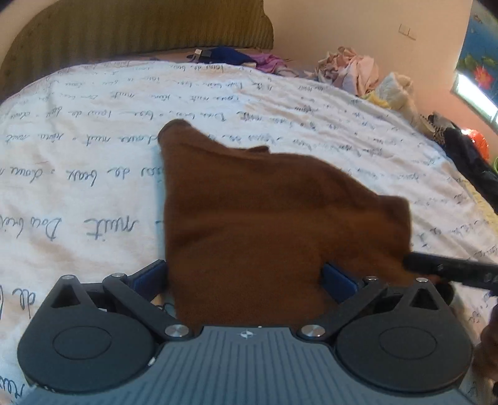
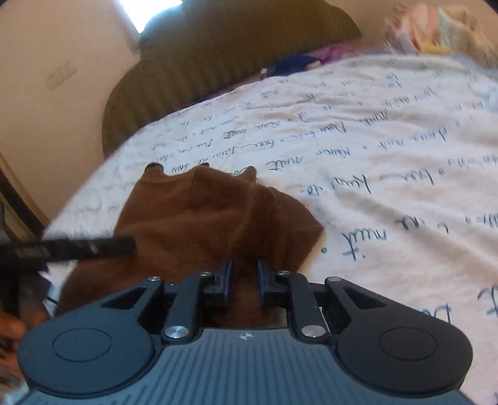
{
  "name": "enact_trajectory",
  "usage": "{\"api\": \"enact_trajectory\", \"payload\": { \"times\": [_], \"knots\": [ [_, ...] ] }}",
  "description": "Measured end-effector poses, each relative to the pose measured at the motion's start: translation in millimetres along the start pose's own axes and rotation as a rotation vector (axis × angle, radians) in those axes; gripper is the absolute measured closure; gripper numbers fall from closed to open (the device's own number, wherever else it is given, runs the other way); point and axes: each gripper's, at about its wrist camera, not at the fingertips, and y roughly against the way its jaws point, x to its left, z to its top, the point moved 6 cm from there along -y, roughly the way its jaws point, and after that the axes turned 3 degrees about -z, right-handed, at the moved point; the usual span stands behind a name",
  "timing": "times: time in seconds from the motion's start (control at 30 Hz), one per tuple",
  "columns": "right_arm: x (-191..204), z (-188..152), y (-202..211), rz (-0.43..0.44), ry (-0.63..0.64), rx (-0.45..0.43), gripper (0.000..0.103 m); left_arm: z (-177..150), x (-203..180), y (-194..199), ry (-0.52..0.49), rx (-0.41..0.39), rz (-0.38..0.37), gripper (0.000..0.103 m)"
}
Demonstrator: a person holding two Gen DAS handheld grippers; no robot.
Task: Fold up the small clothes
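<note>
Right gripper (image 2: pixel 244 285): nearest the lens in the right wrist view; its fingers (image 2: pixel 225 280) stand close together with brown cloth bunched between them, and the pads appear to pinch it. Judged a grip on the near right edge of the garment.
Left gripper (image 1: pixel 246 277): fingers (image 1: pixel 149 277) spread wide, one at each side of the cloth's near left portion. The fabric lies draped across the gap; the pads do not press on it. Judged open, not holding.
Brown garment (image 1: pixel 264 218): small, soft, knit-like piece lying on the bed, near edge at both grippers, far end tapering to a rumpled point. Partly flattened, with a raised ridge down the middle in the right wrist view. No clean fold visible.
Bedspread (image 1: pixel 93 140): white, printed with handwriting, carrying the garment; loosely wrinkled.
Surroundings: pile of pale clothes (image 1: pixel 351 71) at the far right edge of the bed, blue and purple items (image 1: pixel 236 57) near the olive headboard (image 1: pixel 140 28), all well apart from the work.
Step in hand: securing the near edge at two points ahead of a fold; one side is taken, the other is not.
Next move calls for: closing the left fingers on the cloth, then lifting both corners evenly and carrying them toward the far end, keeping the edge taut so the ridge does not crease in.
</note>
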Motion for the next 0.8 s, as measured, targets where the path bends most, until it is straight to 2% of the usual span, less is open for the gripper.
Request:
{"api": "enact_trajectory", "payload": {
  "times": [0.07,0.13,0.2,0.27,0.33,0.37,0.4,0.47,0.5,0.57,0.6,0.7,0.77,0.8],
  "knots": [
    [4,0,20,-0.048,0.021,-0.030,0.083,-2,8,15,0.087,-0.008,-0.053,0.000],
    [14,-4,38,0.017,0.022,-0.053,0.083,-3,0,41,0.069,-0.057,-0.074,0.000],
    [23,-11,55,0.064,0.007,-0.094,0.083,-12,-13,60,0.063,-0.070,-0.153,0.000],
    [29,-24,60,0.076,0.001,-0.065,0.083,-28,-27,68,-0.020,-0.067,-0.113,0.000],
    [32,-48,51,0.010,0.061,0.015,0.079,-49,-27,53,-0.099,0.014,-0.052,0.000],
    [29,-57,45,-0.017,0.074,0.042,0.079,-59,-20,44,-0.091,0.048,-0.050,0.000],
    [24,-61,49,-0.011,0.050,0.026,0.079,-61,-18,51,-0.110,0.000,-0.052,0.000],
    [19,-59,69,0.048,-0.023,-0.024,0.079,-59,-10,64,-0.047,0.018,-0.062,0.000],
    [20,-57,78,0.058,-0.027,-0.047,0.079,-55,-8,74,-0.022,-0.005,-0.091,0.000],
    [22,-56,90,0.072,-0.015,-0.072,0.079,-46,-9,94,-0.026,-0.056,-0.101,0.000],
    [25,-57,90,0.093,-0.008,-0.062,0.076,-43,-10,101,-0.034,-0.069,-0.106,0.000],
    [35,-63,81,0.107,0.017,-0.036,0.057,-32,-17,104,-0.001,-0.067,-0.158,0.000],
    [45,-68,79,0.145,0.050,-0.048,0.057,-29,-19,101,0.041,-0.057,-0.196,0.000],
    [48,-69,75,0.133,0.066,-0.045,0.056,-27,-20,97,0.063,-0.050,-0.212,0.000]
  ]
}}
